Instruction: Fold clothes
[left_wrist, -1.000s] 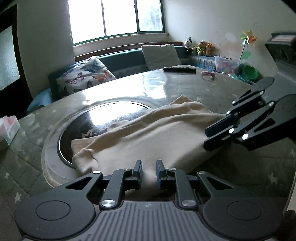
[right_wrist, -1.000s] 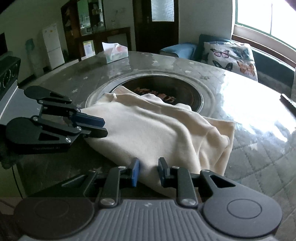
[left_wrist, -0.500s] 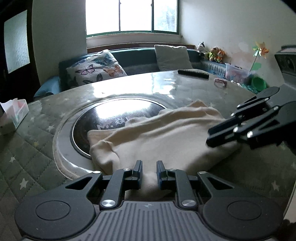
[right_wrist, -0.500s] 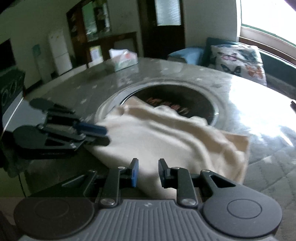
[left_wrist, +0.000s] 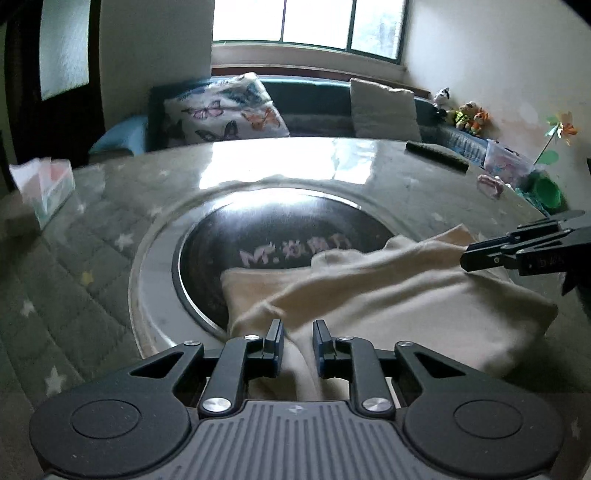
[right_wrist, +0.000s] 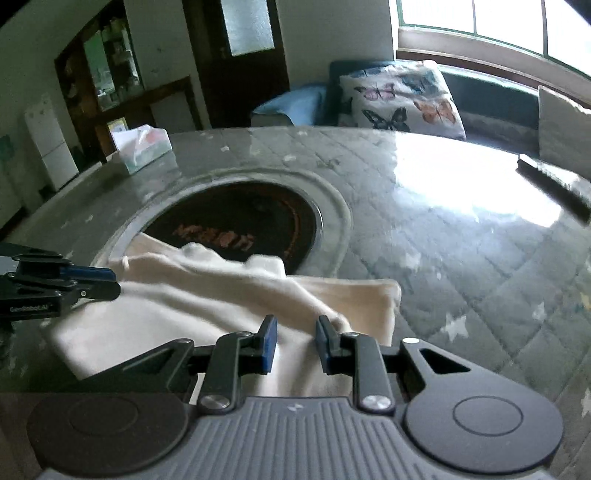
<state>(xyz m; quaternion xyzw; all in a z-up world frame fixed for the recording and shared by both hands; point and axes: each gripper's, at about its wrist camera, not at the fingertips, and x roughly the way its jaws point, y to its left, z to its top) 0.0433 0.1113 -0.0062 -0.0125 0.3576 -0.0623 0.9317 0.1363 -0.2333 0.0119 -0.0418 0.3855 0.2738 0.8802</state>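
A cream garment (left_wrist: 406, 306) lies bunched at the near side of the round table, its far edge over the dark centre disc (left_wrist: 266, 229). My left gripper (left_wrist: 298, 334) is shut on a fold of the cream garment that runs between its fingers. It also shows at the left of the right wrist view as the left gripper (right_wrist: 110, 284), clamped on the garment's edge. My right gripper (right_wrist: 293, 332) is shut on another bunch of the cream garment (right_wrist: 207, 306). In the left wrist view the right gripper (left_wrist: 467, 258) sits at the garment's right side.
The table (left_wrist: 74, 295) has a quilted star cover under glass. A tissue box (left_wrist: 44, 188) stands far left, a dark remote (left_wrist: 436, 157) and a pink item (left_wrist: 489, 184) far right. A sofa with a butterfly cushion (left_wrist: 221, 110) is behind.
Both grippers have drawn the garment back toward the near edge, uncovering more of the dark disc. Both views have tilted, and the garment is more bunched.
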